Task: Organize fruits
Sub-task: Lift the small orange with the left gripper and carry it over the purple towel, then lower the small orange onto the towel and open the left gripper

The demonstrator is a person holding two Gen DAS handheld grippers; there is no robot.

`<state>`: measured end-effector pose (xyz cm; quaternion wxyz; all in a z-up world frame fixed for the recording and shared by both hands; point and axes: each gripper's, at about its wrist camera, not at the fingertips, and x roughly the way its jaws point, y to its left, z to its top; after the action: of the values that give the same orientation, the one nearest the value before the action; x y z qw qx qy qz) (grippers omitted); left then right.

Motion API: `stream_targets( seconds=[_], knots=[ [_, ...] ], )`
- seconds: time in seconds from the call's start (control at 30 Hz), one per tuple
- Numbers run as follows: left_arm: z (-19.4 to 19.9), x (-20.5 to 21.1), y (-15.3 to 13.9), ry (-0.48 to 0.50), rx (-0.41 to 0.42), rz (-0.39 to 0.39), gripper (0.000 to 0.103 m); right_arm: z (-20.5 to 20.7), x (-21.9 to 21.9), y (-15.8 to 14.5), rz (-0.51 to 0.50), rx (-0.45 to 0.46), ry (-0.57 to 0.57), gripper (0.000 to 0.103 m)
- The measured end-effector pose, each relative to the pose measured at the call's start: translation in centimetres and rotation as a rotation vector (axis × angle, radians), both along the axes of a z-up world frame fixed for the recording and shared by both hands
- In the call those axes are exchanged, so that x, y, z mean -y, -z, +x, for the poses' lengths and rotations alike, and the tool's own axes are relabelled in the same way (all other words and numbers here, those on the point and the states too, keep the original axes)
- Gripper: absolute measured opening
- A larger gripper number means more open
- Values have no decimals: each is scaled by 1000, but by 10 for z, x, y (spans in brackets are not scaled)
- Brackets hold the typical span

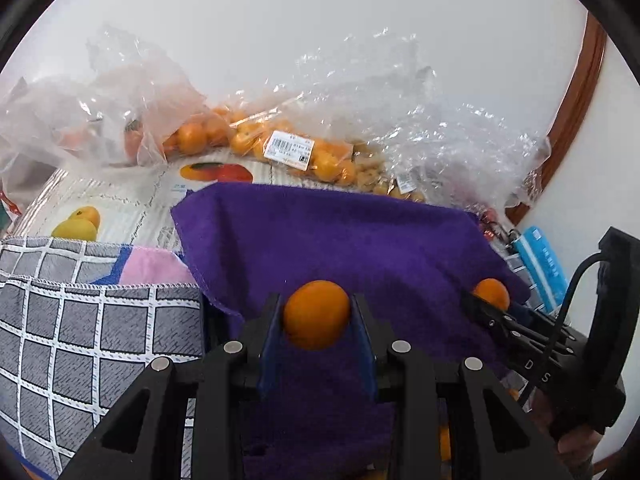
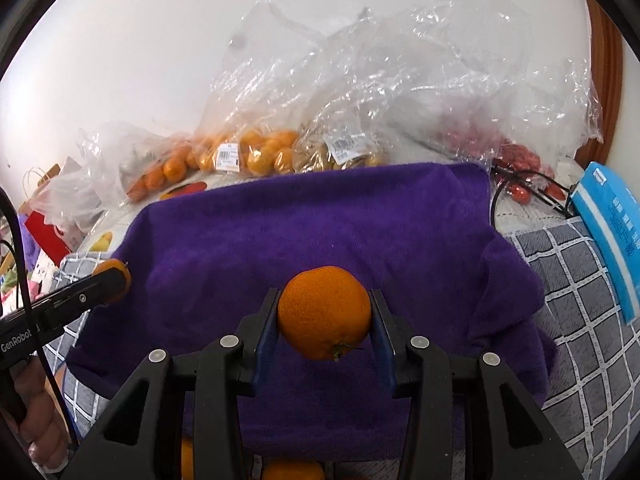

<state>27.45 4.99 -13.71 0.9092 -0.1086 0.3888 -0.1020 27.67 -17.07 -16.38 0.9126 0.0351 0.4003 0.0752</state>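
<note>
My left gripper (image 1: 317, 312) is shut on a small orange (image 1: 316, 314) and holds it over a purple towel (image 1: 340, 236). My right gripper (image 2: 325, 316) is shut on a larger orange (image 2: 324, 312) with its stem end facing down, also over the purple towel (image 2: 312, 224). The right gripper with its orange (image 1: 491, 293) shows at the right of the left wrist view. The left gripper with its orange (image 2: 114, 274) shows at the left of the right wrist view. More oranges (image 2: 292, 472) lie below the towel's near edge.
Clear plastic bags of oranges (image 1: 280, 148) and small brown fruits (image 2: 336, 156) line the back by the wall. A bag of red fruits (image 2: 520, 176) sits at the back right. A grey checked cloth (image 1: 80, 320) and a blue packet (image 2: 612, 232) flank the towel.
</note>
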Motion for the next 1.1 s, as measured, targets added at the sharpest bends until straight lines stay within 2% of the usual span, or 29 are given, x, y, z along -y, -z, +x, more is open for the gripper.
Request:
stream_targets(
  seconds=[0.57, 0.97, 1.1],
  knots=[
    [10, 5, 22, -23, -77, 67, 32, 3, -2, 15, -13, -56, -5, 43],
    [10, 11, 23, -19, -71, 114, 32, 4, -2, 18, -24, -63, -5, 43],
    [10, 10, 23, -17, -73, 104, 32, 4, 0, 17, -21, -61, -2, 43]
  ],
)
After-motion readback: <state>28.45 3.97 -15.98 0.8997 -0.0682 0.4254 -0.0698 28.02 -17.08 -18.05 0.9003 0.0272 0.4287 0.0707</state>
